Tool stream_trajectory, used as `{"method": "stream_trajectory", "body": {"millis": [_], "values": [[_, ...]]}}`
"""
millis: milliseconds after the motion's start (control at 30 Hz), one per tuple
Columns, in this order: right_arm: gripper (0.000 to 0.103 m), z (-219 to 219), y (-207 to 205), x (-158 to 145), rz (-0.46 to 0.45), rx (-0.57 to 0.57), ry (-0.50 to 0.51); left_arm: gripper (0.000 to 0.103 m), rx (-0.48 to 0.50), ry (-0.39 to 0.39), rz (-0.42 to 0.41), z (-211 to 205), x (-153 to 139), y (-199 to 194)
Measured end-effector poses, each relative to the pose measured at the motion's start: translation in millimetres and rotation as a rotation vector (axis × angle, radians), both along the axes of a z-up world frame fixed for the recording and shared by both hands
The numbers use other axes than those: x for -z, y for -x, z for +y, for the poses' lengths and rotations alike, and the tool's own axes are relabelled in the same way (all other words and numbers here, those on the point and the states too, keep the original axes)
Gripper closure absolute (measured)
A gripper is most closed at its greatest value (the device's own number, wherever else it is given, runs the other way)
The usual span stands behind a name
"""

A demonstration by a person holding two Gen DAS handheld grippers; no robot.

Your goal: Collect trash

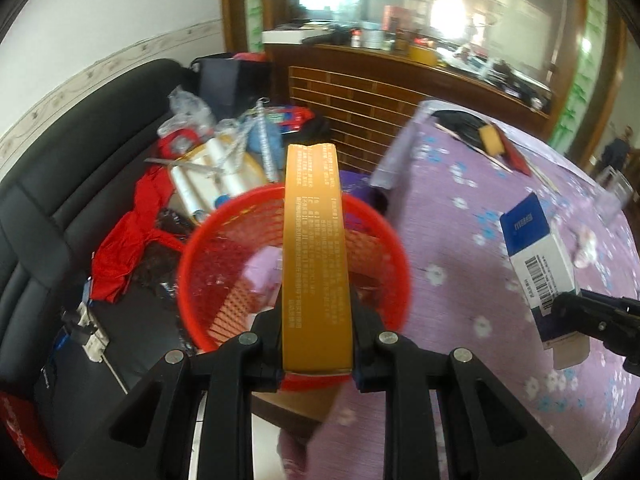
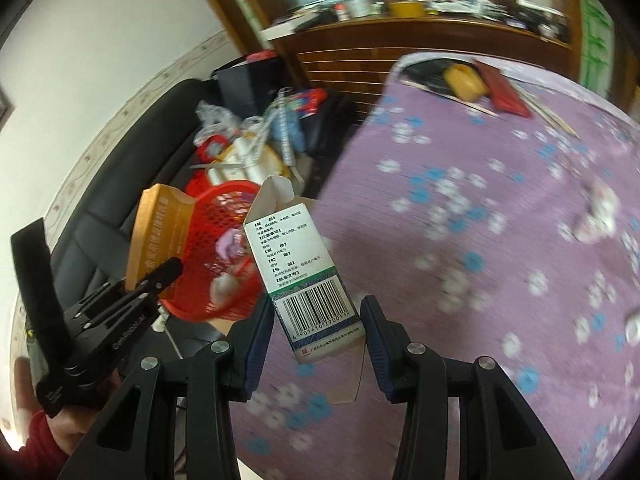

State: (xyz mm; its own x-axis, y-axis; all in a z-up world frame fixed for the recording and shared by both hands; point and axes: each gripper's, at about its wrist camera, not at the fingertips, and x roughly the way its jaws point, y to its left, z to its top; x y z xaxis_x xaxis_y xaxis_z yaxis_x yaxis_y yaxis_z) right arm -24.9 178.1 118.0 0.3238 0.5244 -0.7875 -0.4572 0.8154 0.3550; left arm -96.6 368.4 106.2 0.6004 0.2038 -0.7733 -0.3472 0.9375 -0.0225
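Left gripper [image 1: 316, 344] clamps orange carton [image 1: 316, 248] above red mesh basket [image 1: 224, 248] – right gripper [image 2: 316, 344] grips white barcode carton [image 2: 304, 264] just right of basket; cluttered black sofa [image 1: 48, 216] behind basket, purple floral tablecloth [image 1: 460, 240] right of it

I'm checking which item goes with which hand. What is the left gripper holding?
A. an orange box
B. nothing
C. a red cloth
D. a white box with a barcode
A: the left gripper is clamped on the orange box above the red basket, while the white barcode box sits in the right gripper.
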Motion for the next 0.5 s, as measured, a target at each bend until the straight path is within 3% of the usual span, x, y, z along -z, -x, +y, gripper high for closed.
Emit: {"method": "stream_trajectory", "body": {"millis": [300, 500], "values": [[0.054, 77.7, -17.8, 0.7, 0.041, -0.092, -0.027, 0.08, -0.045, 0.044, 0.019, 39.8, 2.1, -2.7], [0.054, 103.9, -30.8, 6.0, 0.06, -0.105, -0.033, 0.08, -0.063, 0.034, 0.018, 48.6, 1.7, -3.3]]}}
